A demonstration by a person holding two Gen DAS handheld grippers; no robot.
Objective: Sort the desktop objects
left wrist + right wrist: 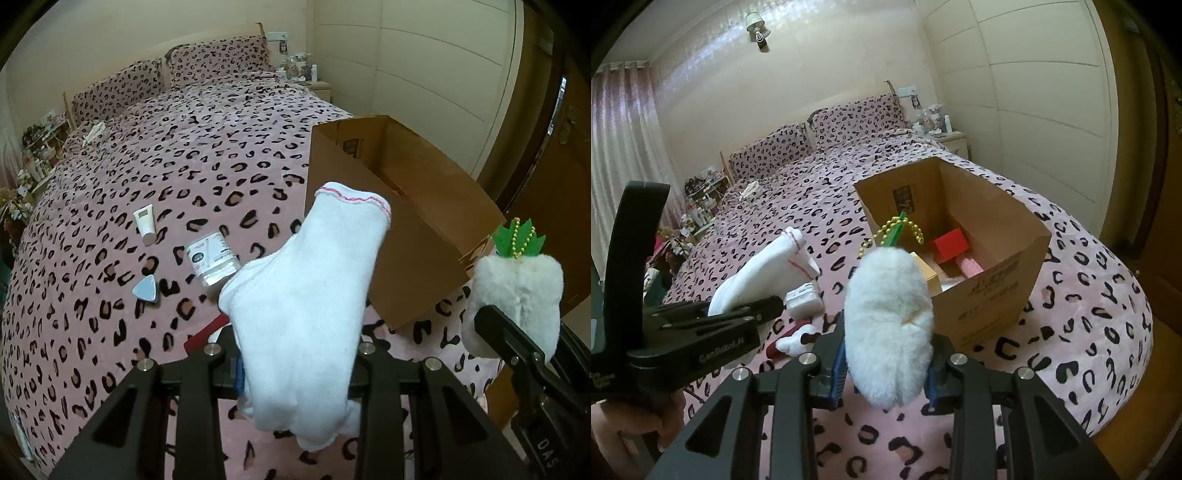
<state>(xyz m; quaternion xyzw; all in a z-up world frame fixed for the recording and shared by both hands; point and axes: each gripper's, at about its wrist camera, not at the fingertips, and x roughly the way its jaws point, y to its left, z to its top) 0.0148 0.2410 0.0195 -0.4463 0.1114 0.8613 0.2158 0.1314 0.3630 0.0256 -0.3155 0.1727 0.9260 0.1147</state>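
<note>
Left gripper (295, 354) clamped on a white sock (306, 295); the sock stands up from between the jaws, its pink-stitched cuff pointing toward the cardboard box (406, 236). Right gripper (886, 365) clamped on a white fluffy toy (890, 321) with green felt leaves and a gold bead chain at its top.

Left wrist view only:
- a cream tube (144, 224), a clear labelled jar (212, 263) lying on its side, and a small silver triangular object (146, 290), all loose on the pink leopard-print bedspread (110, 332), left of the sock.
- the box seen from its outer side wall; contents mostly hidden.
- the right gripper's toy at the frame's right edge, just in front of the box corner.

Right wrist view only:
- inside of the box: a red block (950, 244), a pink cylinder (969, 266) and a tan carton partly behind the toy.
- a red-and-white soft object (796, 341) on the bedspread just below the jar, only partly visible in the other view.
- the left gripper side-on at frame left, sock rising from its jaws, with part of a hand (639, 424) below.

Both held items are above the bedspread, near the box, not in it. 2 pillows at the headboard in both views.
</note>
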